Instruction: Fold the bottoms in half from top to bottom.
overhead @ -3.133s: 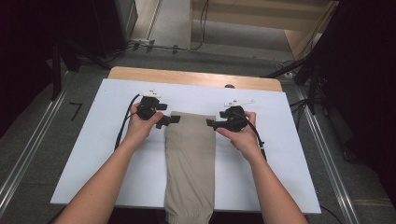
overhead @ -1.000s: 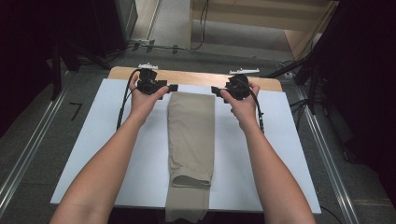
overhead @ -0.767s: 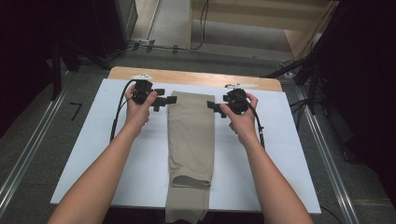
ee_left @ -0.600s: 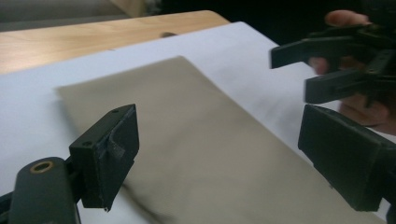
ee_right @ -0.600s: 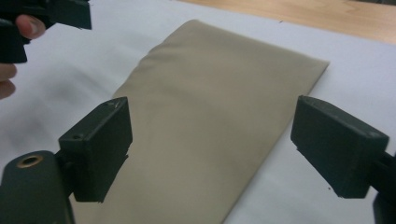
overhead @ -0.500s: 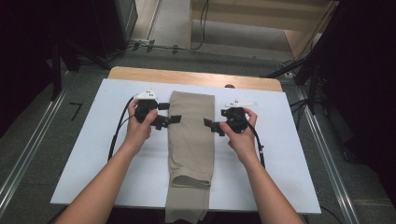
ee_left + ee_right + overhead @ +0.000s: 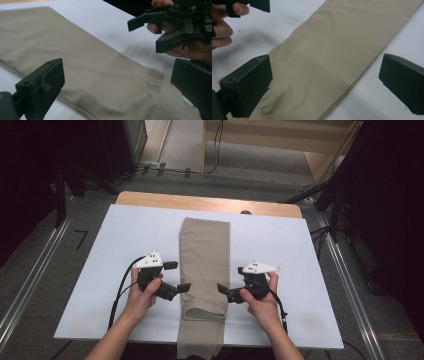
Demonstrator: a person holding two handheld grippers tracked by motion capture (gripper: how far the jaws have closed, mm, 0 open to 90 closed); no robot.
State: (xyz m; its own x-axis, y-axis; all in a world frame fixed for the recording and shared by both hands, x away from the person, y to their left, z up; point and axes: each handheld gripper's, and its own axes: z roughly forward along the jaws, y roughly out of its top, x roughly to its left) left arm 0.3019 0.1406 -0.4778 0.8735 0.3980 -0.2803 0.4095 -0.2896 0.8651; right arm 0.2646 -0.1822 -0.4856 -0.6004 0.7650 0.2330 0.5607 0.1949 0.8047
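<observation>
A long folded khaki garment [image 7: 204, 265] lies lengthwise down the middle of the white board [image 7: 290, 245], its near end hanging over the front edge. My left gripper [image 7: 178, 276] sits just left of its near part and my right gripper [image 7: 231, 280] just right of it, each pointing inward at the cloth. Both have just been opening and stand open, pinching nothing. In the left gripper view the khaki cloth [image 7: 100, 70] lies flat beyond my left gripper [image 7: 117, 87], with the other gripper [image 7: 172, 25] across it. In the right gripper view my right gripper [image 7: 325, 85] frames the cloth [image 7: 329, 55].
A wooden table edge [image 7: 210, 202] shows behind the board. Metal rails [image 7: 30, 285] run along both sides on the grey floor. Dark stands and cables [image 7: 320, 195] are at the back. Black cables trail from both grippers over the board.
Both hands have come back from the cloth's far end toward the person, along its two sides. The jaws have let go and spread wider. The garment lies flat and still.
</observation>
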